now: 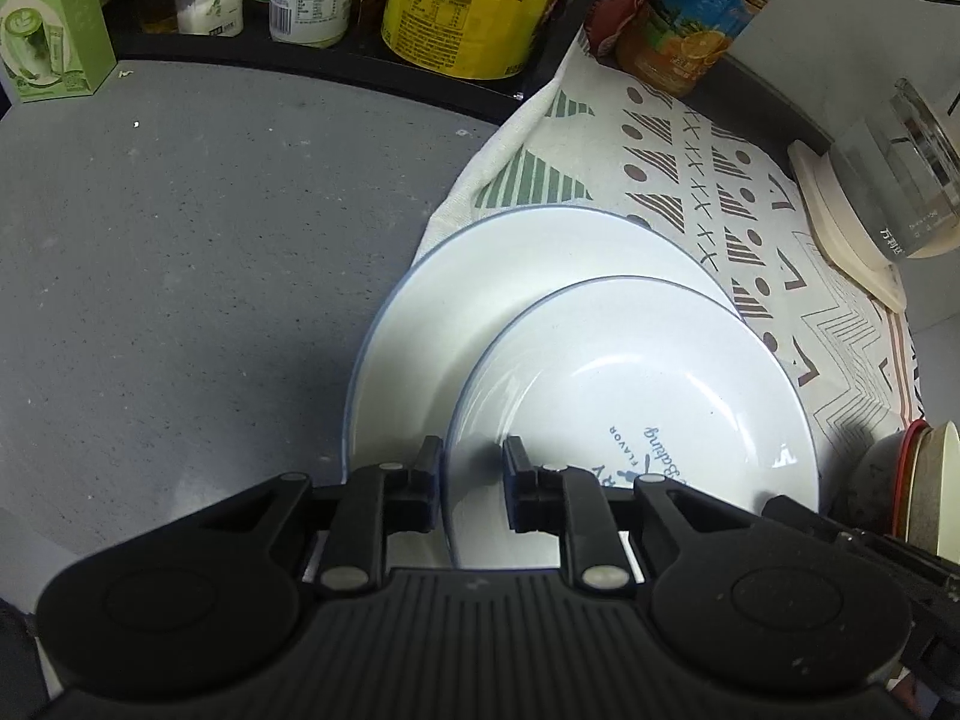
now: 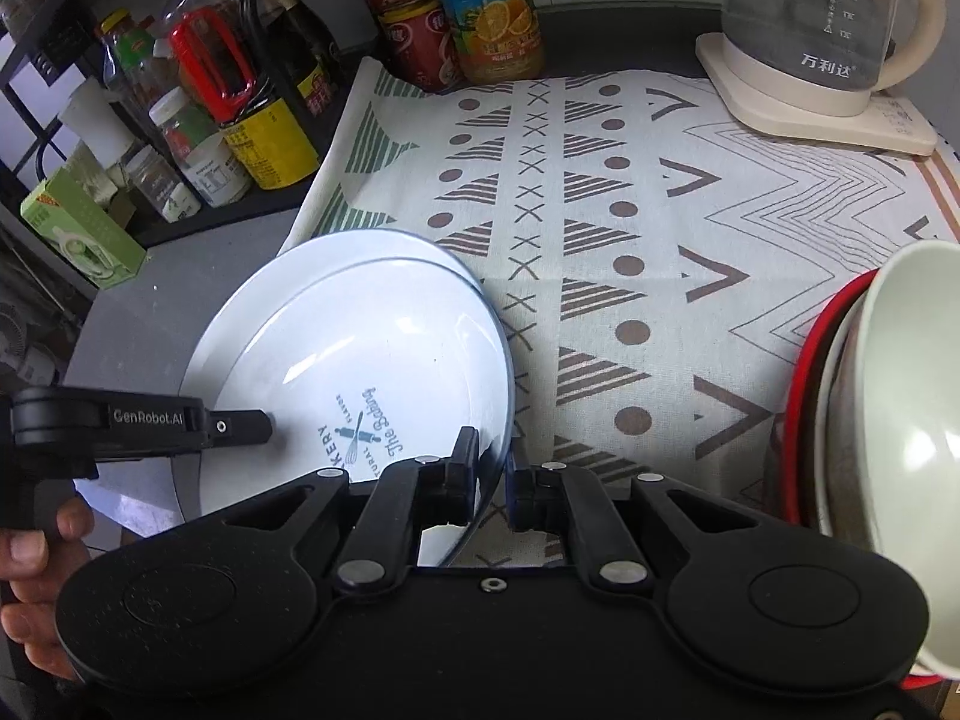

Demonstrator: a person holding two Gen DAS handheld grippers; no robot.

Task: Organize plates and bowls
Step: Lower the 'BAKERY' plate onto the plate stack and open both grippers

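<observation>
A small white plate [image 1: 648,396] with blue print sits on a larger white plate [image 1: 480,288], half on the grey counter and half on the patterned cloth. My left gripper [image 1: 471,483] has its fingers on either side of the small plate's near rim, with a gap showing. In the right wrist view the small plate [image 2: 372,372] is tilted over the large plate [image 2: 312,258]. My right gripper [image 2: 492,480] straddles its right rim. The left gripper [image 2: 240,426] shows at the plate's left edge. A stack of bowls [image 2: 888,420] stands at the right.
A patterned cloth [image 2: 660,240] covers the right of the counter [image 1: 180,270]. A glass kettle [image 2: 828,36] on its base stands at the back right. Bottles and jars [image 2: 240,120] fill a black rack at the back left. A green box [image 1: 48,18] stands beside it.
</observation>
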